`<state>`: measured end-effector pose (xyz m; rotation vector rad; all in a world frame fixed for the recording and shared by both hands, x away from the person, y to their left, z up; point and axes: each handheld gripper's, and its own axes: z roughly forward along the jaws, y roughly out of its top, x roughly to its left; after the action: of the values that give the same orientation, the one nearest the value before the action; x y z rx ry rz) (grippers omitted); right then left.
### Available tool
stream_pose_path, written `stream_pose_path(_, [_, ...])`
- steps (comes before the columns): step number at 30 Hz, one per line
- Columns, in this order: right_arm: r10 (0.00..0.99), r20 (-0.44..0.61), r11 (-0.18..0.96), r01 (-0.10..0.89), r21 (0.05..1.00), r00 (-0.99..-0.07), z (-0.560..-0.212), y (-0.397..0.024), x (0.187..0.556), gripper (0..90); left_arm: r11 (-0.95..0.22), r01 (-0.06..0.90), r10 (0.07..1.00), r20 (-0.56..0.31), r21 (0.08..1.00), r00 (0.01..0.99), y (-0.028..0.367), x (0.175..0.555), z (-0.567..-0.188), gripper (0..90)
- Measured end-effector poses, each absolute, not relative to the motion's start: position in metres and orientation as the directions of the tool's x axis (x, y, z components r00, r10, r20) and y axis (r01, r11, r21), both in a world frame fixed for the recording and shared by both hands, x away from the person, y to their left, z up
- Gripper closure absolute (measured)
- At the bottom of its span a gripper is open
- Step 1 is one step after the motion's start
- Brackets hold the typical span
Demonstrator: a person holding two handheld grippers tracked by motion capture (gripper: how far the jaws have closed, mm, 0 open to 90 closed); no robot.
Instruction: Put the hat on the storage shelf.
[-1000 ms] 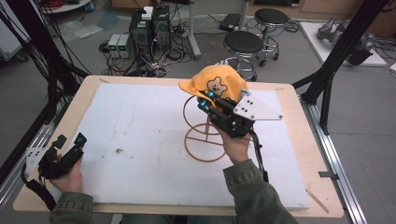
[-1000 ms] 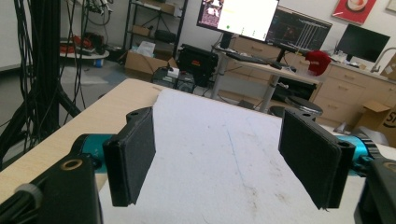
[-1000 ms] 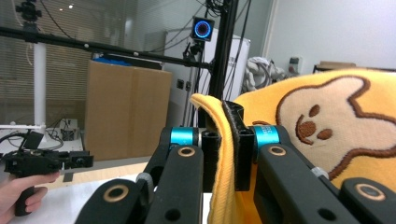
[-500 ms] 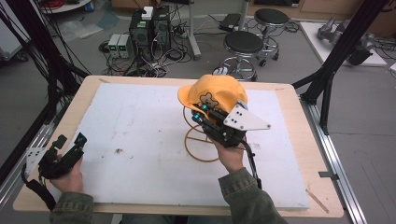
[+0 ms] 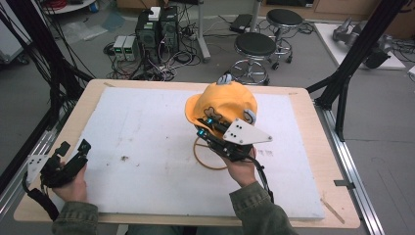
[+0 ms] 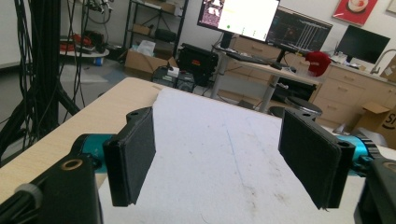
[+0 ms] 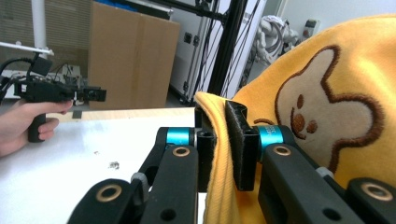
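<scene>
- One yellow cap (image 5: 222, 103), soft ribbed fabric with a brown-stitched bear face on its side, sits toward the far middle of the table; it rests atop a thin wire stand (image 5: 208, 157) whose round ring base lies flat on the white foam sheet (image 5: 142, 147).
- Right gripper (image 7: 223, 140) has its two black padded jaws clamped on the cap's brim edge; the fabric is pinched flat between them; teal collars show just behind the pads.
- Right hand (image 5: 241, 169) reaches in from the near edge, forearm in an olive sleeve (image 5: 254, 208), gripper angled up and away toward the cap.
- Left gripper (image 6: 224, 154) has its jaws spread wide with nothing between them; flat rectangular pads; it is held low by the table's near left corner, well apart from the cap.
- Two round black stools (image 5: 254, 46) stand on the floor beyond the wooden table (image 5: 313, 142).
</scene>
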<state>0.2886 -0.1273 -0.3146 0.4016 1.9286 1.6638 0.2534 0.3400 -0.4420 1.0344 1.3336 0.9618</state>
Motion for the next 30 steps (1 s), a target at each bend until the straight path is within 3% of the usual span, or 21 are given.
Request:
stream_pose_path(5, [0.553,-0.243,0.222,-0.140,0.965,-0.797,-0.315,-0.124,0.287,72.1,0.283,0.034,0.959,-0.284,0.959,0.021,0.341,0.253,-0.442,27.5])
stream_pose_path(9, [0.547,-0.224,0.208,-0.128,0.970,-0.807,-0.315,-0.121,0.284,53.3,0.284,0.036,0.958,-0.285,0.958,0.019,0.341,0.253,-0.442,27.4])
stream_pose_path(13, [0.545,-0.217,0.201,-0.126,0.972,-0.810,-0.315,-0.116,0.280,45.3,0.278,0.032,0.960,-0.279,0.960,0.018,0.341,0.253,-0.441,27.5])
stream_pose_path(19, [0.556,-0.206,0.164,-0.137,0.977,-0.805,-0.310,-0.116,0.276,37.0,0.275,0.032,0.961,-0.276,0.961,0.015,0.340,0.253,-0.441,27.5])
stream_pose_path(30, [0.595,-0.208,0.103,-0.183,0.978,-0.776,-0.294,-0.128,0.267,34.9,0.269,0.029,0.963,-0.269,0.963,0.009,0.340,0.252,-0.440,27.5])
